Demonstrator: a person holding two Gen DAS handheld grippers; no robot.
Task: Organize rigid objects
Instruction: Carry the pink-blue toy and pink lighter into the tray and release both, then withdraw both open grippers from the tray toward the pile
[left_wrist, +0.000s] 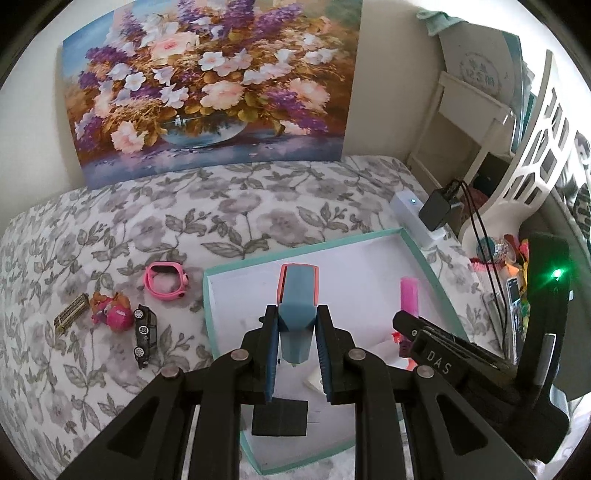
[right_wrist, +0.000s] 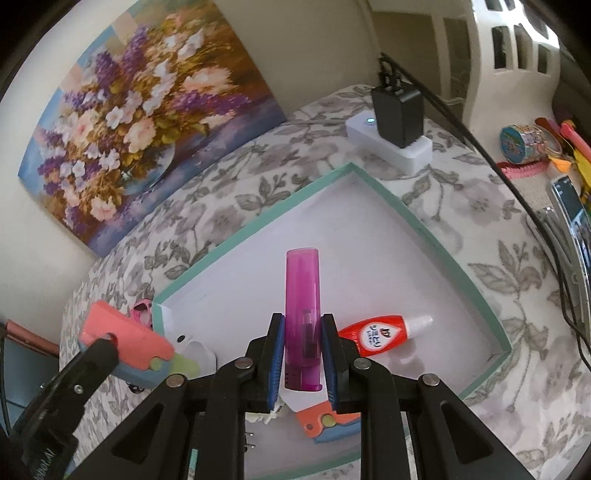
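Note:
My left gripper (left_wrist: 295, 314) is shut on a blue and coral plastic tool (left_wrist: 297, 295), held above the white tray with a teal rim (left_wrist: 221, 271). My right gripper (right_wrist: 303, 321) is shut on a purple translucent lighter (right_wrist: 303, 295), also over the tray (right_wrist: 388, 195). A red glue bottle (right_wrist: 376, 332) and another coral and blue tool (right_wrist: 325, 421) lie in the tray. The left gripper's tool shows at the left of the right wrist view (right_wrist: 125, 339). The lighter shows in the left wrist view (left_wrist: 409, 299).
On the floral cloth (left_wrist: 258, 206) left of the tray lie a pink watch (left_wrist: 166, 282), a pink doll toy (left_wrist: 110, 308), a black toy car (left_wrist: 144, 334) and a small gold bar (left_wrist: 70, 314). A white power strip with a black adapter (right_wrist: 397, 122) sits behind the tray. A flower painting (left_wrist: 210, 81) leans on the wall.

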